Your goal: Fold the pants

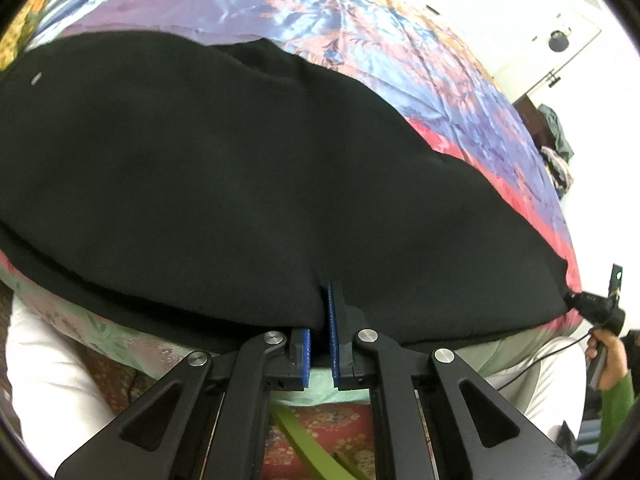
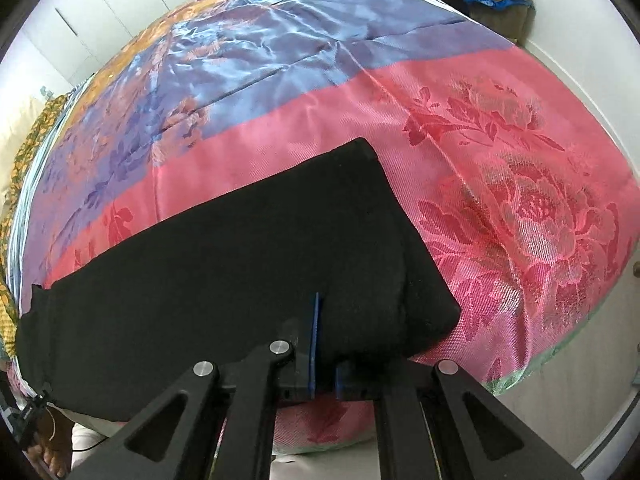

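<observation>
We have the black pants [image 1: 240, 184] laid across the lower half of both wrist views, on a shiny floral bedspread [image 2: 500, 184] that fills the upper part of each frame. In the left wrist view our left gripper [image 1: 325, 320] sits at the bottom centre, its blue pads drawn together on the near edge of the fabric. In the right wrist view our right gripper [image 2: 320, 340] is likewise at the bottom centre, pinched on the cloth close to the hem end, whose corner lies toward the lower right of the frame. We judge the pants already doubled along their length, with a cross fold still to come.

The risks look plain to us. Each pinch takes only a thin bite near the edge, so a quick lift could pull the cloth free. The bedspread is slick, so the layers may slide and skew. If one hand travels ahead of the other, the fold will come out crooked. We cannot tell whether both layers are caught
</observation>
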Demonstrator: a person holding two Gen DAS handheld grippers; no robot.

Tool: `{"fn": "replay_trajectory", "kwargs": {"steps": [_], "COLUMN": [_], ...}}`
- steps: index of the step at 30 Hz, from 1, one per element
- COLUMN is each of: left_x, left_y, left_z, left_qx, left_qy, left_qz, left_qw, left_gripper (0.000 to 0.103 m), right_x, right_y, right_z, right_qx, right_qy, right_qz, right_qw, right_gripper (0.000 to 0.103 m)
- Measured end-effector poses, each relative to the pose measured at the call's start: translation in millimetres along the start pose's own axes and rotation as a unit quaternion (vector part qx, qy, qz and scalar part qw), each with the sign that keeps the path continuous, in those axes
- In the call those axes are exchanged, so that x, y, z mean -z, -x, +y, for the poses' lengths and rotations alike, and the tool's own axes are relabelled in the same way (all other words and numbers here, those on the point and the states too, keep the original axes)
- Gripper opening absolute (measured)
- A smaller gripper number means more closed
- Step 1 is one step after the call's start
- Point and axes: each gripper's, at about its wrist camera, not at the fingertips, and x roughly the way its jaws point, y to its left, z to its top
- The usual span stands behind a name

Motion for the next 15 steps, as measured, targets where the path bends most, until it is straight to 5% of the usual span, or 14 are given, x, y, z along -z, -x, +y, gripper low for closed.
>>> {"fn": "replay_trajectory", "kwargs": {"steps": [8,10,11,12,14,15], "left_x": [0.6,0.8,1.1,2.0,6.4,9.2], "left_y": [-4.8,-0.8,0.3,3.5,16.5,25.3], "left_z": [-4.5,-7.3,-9.5,-11.3,-12.6,-12.5], "left_qx": [-0.016,-0.027,-0.034,-0.041,-0.060,-0.069], "left_qy": [-0.012,-0.022,-0.027,-0.034,-0.051,-0.059], "left_qz": [0.009,0.006,0.007,0.009,0.011,0.007], "left_qw": [0.9998,0.9994,0.9990,0.9985,0.9968,0.9959], "left_gripper": [0.010,0.018,0.030,0.037,0.063,0.064], "right_x": [-0.9,0.7,2.0,4.4,11.0,15.7], "right_y": [0.5,7.0,10.5,15.4,28.6,36.8], "right_z": [4.5,12.4,16.6,21.0,27.3,28.3], "right_qx": [0.012,0.028,0.030,0.032,0.049,0.058], "right_qy": [0.009,0.030,0.041,0.052,0.061,0.061], "right_qz": [-0.002,-0.015,-0.022,-0.030,-0.058,-0.075], "right_qw": [1.000,0.999,0.998,0.998,0.995,0.994], "right_gripper": [0.008,0.033,0.045,0.073,0.095,0.095]}}
